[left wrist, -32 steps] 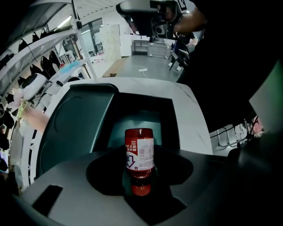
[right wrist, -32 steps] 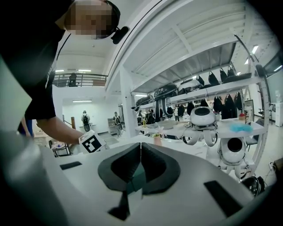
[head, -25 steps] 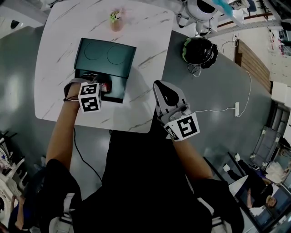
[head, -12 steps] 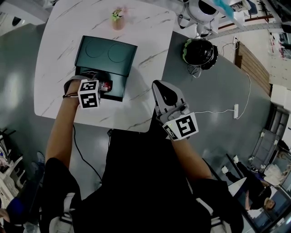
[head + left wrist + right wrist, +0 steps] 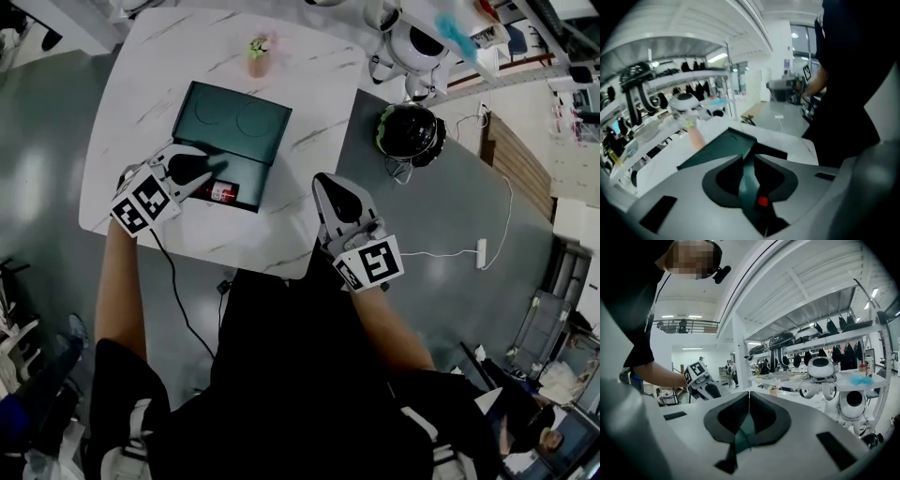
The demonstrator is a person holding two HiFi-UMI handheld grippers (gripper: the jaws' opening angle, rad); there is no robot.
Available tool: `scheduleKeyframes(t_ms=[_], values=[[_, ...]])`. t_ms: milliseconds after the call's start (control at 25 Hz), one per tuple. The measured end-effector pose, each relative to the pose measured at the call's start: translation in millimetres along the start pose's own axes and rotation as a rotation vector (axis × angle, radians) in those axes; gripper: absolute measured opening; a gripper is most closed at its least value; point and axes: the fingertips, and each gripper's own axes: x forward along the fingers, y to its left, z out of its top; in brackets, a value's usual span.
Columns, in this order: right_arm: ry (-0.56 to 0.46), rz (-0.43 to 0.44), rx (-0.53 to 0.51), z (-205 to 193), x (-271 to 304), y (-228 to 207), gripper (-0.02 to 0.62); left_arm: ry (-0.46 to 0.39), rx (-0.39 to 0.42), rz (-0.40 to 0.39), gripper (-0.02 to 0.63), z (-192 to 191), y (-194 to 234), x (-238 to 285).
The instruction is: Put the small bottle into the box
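Note:
The dark green box (image 5: 246,180) stands open on the white marble table (image 5: 314,122), its lid (image 5: 234,122) tipped back. Inside its front part lies the small bottle (image 5: 222,193) with a red label, apart from both grippers. My left gripper (image 5: 217,169) hovers at the box's left edge, aimed across it. Its jaws are closing with nothing between them; in the left gripper view a narrow gap (image 5: 749,161) still shows the green box (image 5: 726,145) and the bottle's red cap (image 5: 762,201) beyond. My right gripper (image 5: 324,182) hangs shut over the table's near right edge, empty (image 5: 749,399).
A pink cup (image 5: 259,54) with something green in it stands at the table's far edge. On the grey floor to the right are a black helmet (image 5: 410,129), a white robot (image 5: 417,42) and a cable with a power strip (image 5: 479,253).
My left gripper has pulled back from over the box to its left side and turned, leaving the bottle lying in the box. The right gripper has barely moved.

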Motion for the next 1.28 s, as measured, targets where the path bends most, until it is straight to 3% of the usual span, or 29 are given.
scheduleKeyframes(t_ms=[120,320,440,520,640,800,960,1080,1280], values=[[-0.027,0.05,-0.028,12.3,9.6,5.5,0.032,-0.265,-0.152,0.194,0.03,33.5,19.9,-49.8],[-0.079,0.154,-0.061,35.5,15.9,17.7,0.032,-0.767,-0.492,0.499,0.015,62.6,20.7,-152.8],[-0.123,0.243,-0.081,49.9,19.5,20.6,0.032,-0.961,-0.602,0.734,0.015,60.3,0.3,-203.5],[-0.153,0.303,-0.087,59.0,22.0,22.2,0.032,-0.981,-0.614,0.895,0.015,56.9,-21.7,-222.9],[-0.191,0.392,-0.102,75.5,19.1,24.3,0.031,-0.943,-0.609,1.092,0.015,61.6,-62.8,-234.7],[-0.209,0.48,-0.123,91.0,1.3,27.6,0.031,-0.894,-0.626,1.298,0.015,74.7,-123.5,-236.6],[-0.212,0.558,-0.157,94.1,-20.6,33.0,0.031,-0.849,-0.697,1.488,0.015,76.7,-188.0,-229.1],[-0.225,0.612,-0.174,91.9,-37.1,36.9,0.031,-0.808,-0.736,1.57,0.015,81.7,-232.1,-220.1],[-0.21,0.682,-0.146,78.3,-63.6,44.6,0.031,-0.742,-0.787,1.607,0.015,88.4,-284.1,-194.3]])
